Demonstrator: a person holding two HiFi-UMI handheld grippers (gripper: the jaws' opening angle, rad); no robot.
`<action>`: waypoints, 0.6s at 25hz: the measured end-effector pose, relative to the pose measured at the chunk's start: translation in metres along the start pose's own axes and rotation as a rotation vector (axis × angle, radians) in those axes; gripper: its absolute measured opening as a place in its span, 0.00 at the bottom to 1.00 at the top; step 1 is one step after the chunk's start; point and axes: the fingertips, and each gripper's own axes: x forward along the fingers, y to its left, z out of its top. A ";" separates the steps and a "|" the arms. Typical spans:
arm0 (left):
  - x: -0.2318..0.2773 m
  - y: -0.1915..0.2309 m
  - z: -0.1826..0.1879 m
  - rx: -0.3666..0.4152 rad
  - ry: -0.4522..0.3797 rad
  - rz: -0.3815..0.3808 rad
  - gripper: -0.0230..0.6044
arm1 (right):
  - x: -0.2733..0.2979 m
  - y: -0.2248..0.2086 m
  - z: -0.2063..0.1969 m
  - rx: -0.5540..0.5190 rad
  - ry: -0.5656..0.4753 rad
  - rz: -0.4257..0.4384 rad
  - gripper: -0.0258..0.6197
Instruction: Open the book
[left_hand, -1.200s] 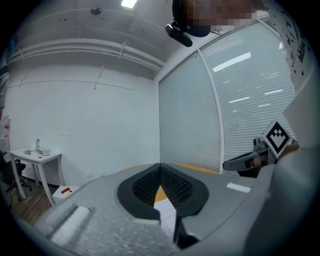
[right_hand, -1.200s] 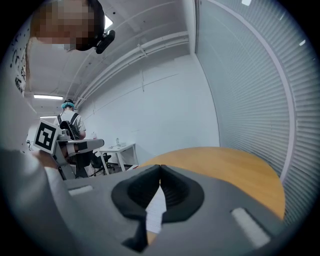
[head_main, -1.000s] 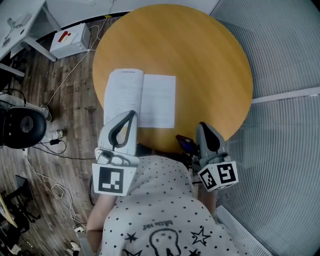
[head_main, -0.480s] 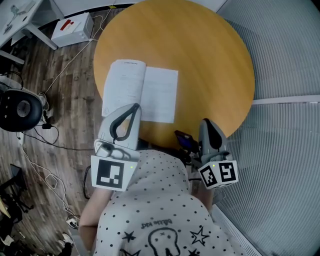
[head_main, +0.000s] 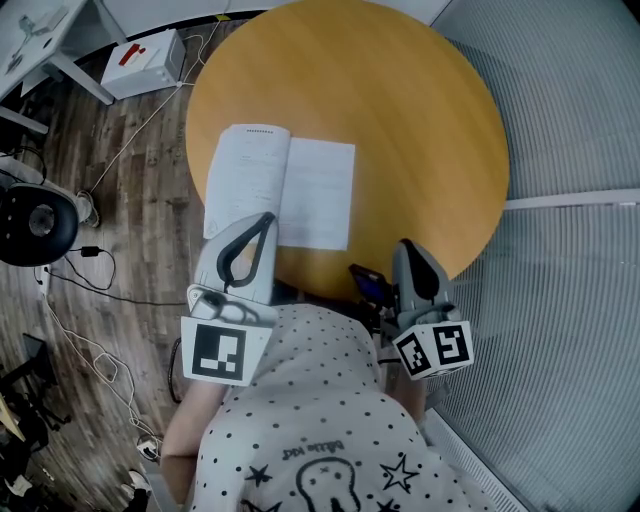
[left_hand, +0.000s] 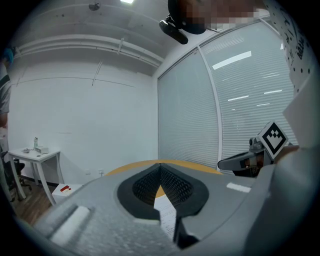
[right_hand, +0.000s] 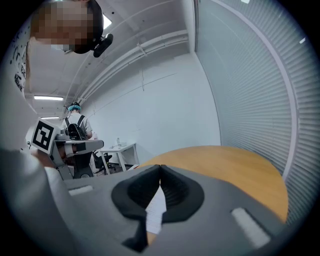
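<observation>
Shirt: dotted white shirt fills the near edge
Left gripper: left gripper at the table's near left edge, jaws pressed together on nothing, tip overlapping the book's near edge
Right gripper: right gripper at the near right edge, jaws likewise closed, empty
Dark object: small dark thing, perhaps a phone, just left of the right gripper
Book: book lies open, pages up, on the table's left half
Table: round wooden table
Box: white box on the floor, far left

Right gripper, jaws together, before table
</observation>
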 end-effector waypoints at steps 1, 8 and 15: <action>0.000 0.001 0.000 -0.002 0.001 0.002 0.05 | 0.001 0.001 0.001 -0.001 -0.001 0.001 0.04; 0.001 0.004 0.004 -0.006 -0.007 0.002 0.05 | 0.001 0.001 0.004 -0.005 -0.002 -0.003 0.04; 0.002 0.005 0.002 -0.011 -0.007 0.005 0.05 | -0.001 0.002 0.002 -0.035 0.007 0.001 0.05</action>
